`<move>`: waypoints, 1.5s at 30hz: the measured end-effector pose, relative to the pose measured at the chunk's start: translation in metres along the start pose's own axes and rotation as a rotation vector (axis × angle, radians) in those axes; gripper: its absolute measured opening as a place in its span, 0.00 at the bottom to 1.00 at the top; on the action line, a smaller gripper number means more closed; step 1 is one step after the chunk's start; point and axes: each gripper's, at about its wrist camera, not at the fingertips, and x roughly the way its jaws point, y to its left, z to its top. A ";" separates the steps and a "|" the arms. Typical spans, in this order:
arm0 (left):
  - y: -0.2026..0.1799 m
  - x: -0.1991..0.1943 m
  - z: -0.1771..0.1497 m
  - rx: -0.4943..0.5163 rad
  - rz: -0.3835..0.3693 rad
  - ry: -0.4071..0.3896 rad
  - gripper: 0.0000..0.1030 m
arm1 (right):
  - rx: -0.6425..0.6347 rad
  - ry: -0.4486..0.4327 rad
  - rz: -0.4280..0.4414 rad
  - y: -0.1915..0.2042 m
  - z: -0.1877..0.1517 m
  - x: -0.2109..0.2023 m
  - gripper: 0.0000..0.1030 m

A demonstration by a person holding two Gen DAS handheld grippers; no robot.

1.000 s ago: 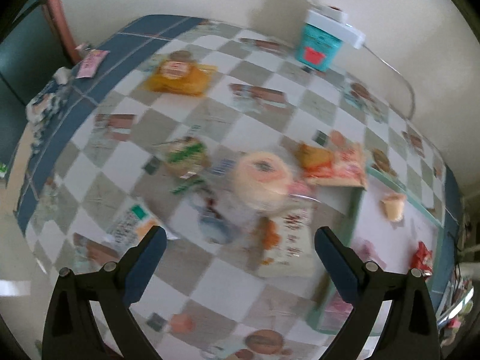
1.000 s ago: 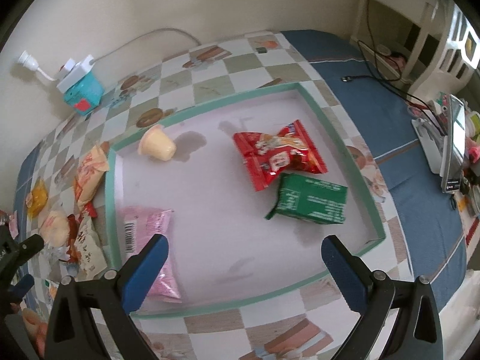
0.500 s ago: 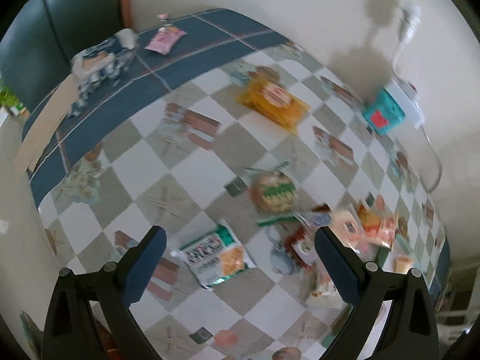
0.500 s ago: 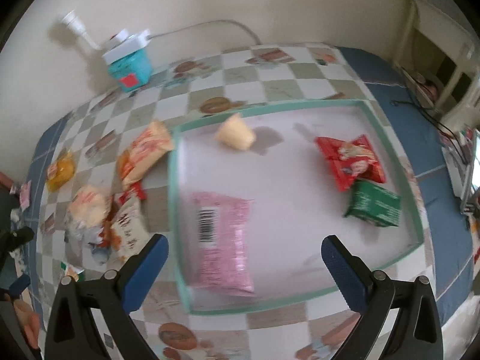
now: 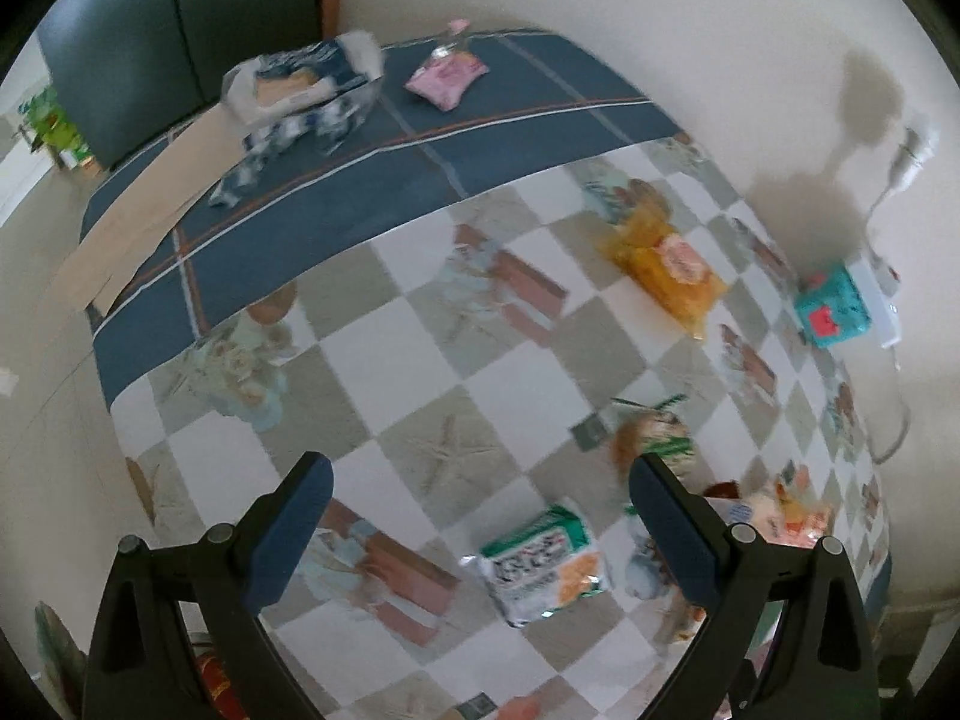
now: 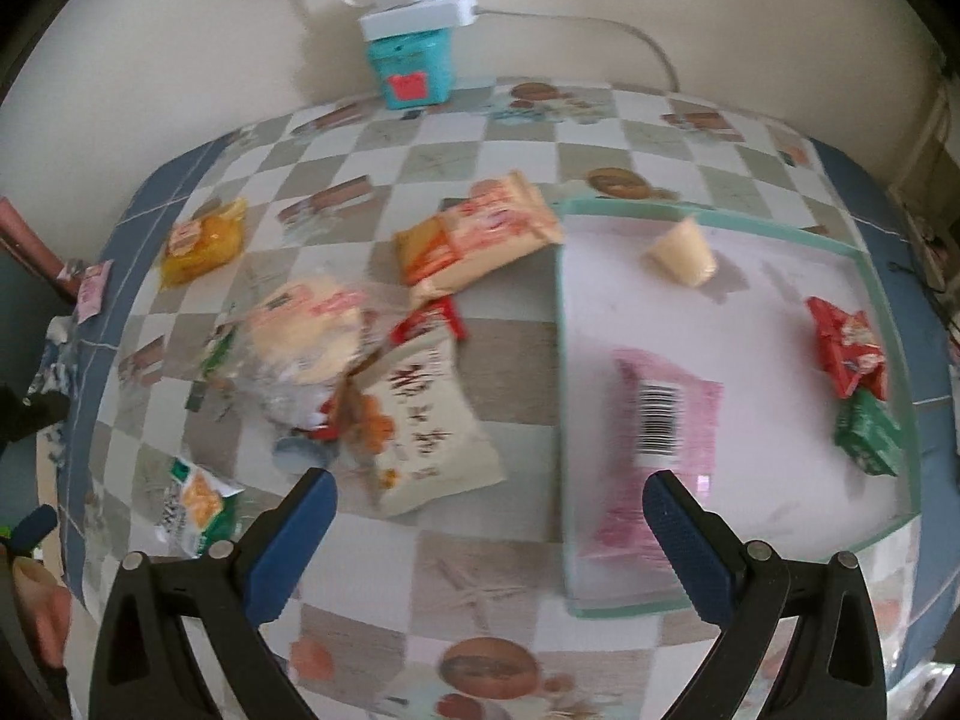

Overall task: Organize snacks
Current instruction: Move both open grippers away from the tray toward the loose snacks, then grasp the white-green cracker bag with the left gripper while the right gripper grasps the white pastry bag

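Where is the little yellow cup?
In the right wrist view, the yellow cup lies on its side in the far corner of the tray, right of the orange packet.

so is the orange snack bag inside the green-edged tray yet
No, the orange snack bag lies on the checkered tablecloth, far left of the tray.
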 end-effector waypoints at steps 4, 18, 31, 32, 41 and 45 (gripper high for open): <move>0.007 0.006 0.006 -0.002 0.010 0.002 0.96 | -0.015 0.013 0.024 0.013 0.001 0.008 1.00; -0.029 0.049 -0.019 0.149 -0.055 0.157 0.96 | -0.033 0.010 0.069 0.016 0.012 0.036 0.92; -0.068 0.061 -0.043 0.443 -0.014 0.184 0.96 | -0.057 0.046 0.030 0.019 0.007 0.061 0.78; -0.071 0.062 -0.045 0.459 -0.018 0.189 0.96 | -0.057 0.052 0.024 0.018 0.006 0.063 0.76; -0.078 0.072 -0.059 0.548 0.029 0.217 0.96 | -0.093 0.048 -0.006 0.020 -0.001 0.063 0.63; -0.085 0.080 -0.067 0.583 0.074 0.217 0.96 | -0.120 0.058 -0.027 0.021 -0.010 0.060 0.63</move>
